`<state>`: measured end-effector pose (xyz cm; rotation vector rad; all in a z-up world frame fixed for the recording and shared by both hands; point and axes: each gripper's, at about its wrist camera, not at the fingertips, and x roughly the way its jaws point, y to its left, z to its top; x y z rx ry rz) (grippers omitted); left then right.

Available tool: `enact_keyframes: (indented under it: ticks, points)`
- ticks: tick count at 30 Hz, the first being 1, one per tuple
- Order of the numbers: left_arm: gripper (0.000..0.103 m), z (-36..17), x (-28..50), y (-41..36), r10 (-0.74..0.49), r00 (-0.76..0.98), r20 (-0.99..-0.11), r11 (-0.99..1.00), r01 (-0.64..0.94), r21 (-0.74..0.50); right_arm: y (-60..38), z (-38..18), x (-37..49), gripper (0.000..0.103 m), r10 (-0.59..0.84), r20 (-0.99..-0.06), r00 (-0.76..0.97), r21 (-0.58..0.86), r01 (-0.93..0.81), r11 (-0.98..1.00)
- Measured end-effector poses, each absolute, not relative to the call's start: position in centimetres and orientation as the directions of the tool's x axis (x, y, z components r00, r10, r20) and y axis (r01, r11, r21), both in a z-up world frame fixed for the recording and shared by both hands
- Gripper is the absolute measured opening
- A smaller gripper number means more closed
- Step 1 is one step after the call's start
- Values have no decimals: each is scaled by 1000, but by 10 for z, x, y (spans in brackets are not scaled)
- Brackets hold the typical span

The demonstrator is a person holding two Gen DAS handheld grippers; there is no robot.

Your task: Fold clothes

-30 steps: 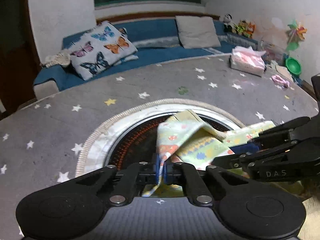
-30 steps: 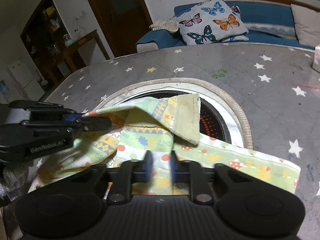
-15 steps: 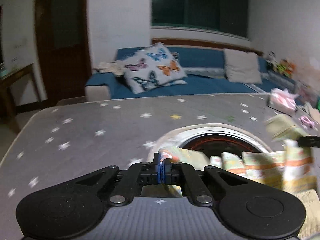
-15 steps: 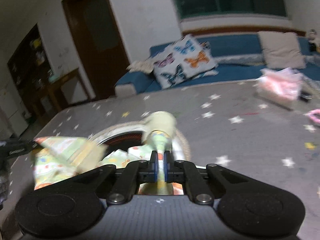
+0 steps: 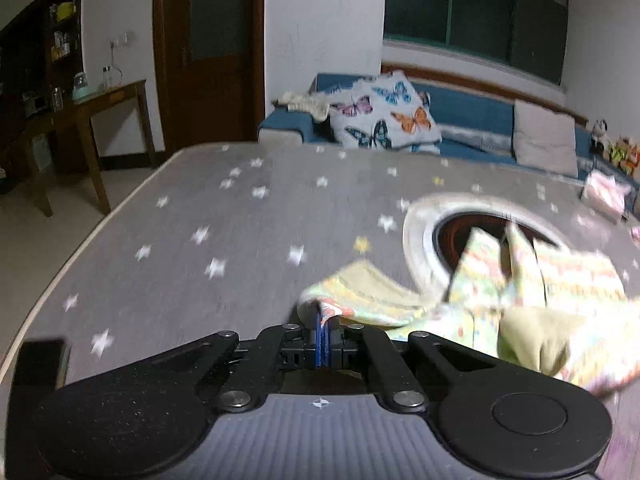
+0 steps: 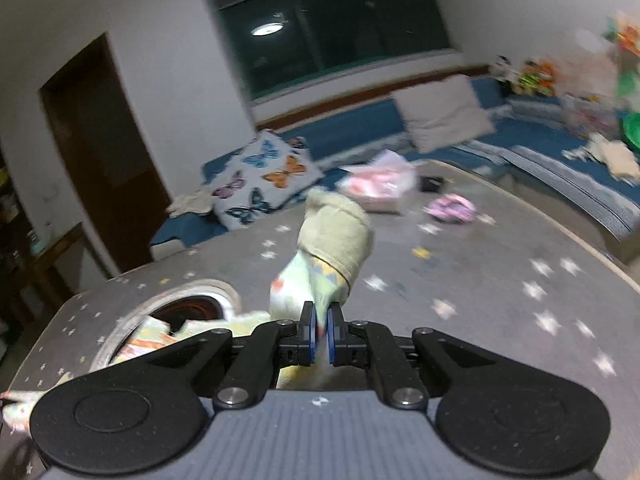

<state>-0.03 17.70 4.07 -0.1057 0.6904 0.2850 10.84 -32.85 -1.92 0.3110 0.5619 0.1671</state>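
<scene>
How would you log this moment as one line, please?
left tool: shut on garment | right tool: shut on garment | garment: lifted, spread over table

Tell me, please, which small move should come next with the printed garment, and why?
Probably draw the two grippers apart and lower the garment flat onto the table. The left gripper and the right gripper are each shut on a part of it, yet the cloth between them hangs bunched over the round opening, too crumpled to fold.
</scene>
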Motion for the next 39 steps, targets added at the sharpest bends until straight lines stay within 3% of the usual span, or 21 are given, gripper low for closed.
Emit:
enact_keyframes:
  ticks: [3, 8, 12, 13, 19, 28, 39]
  points:
    - [2, 30, -10, 175, 194, 697, -690, 962, -272, -3, -340, -39, 98, 5, 199, -569, 798, 325, -5, 946]
    - [9, 41, -14, 169, 202, 700, -685, 970, -238, 43, -355, -55, 90, 14, 128, -637, 760, 281, 74, 957]
    - [39, 62, -12, 162, 216, 744, -632, 974, -207, 89, -355, -38, 88, 24, 59, -609, 791, 202, 82, 976]
    - [41, 67, -11, 159, 217, 757, -617, 975, -199, 99, -353, -34, 89, 24, 57, -600, 798, 194, 76, 978]
    - [41, 73, 29, 137, 133, 786, -604, 991, -96, 95, -323, -26, 113, 24, 170, -595, 785, 215, -49, 975]
    - [39, 36, 137, 111, 69, 720, -691, 995, 4, 103, -256, -38, 164, 24, 355, -626, 694, 249, -254, 935]
    - [39, -8, 199, 106, 61, 645, -762, 994, 33, 108, -210, -71, 222, 32, 386, -703, 597, 236, -316, 919]
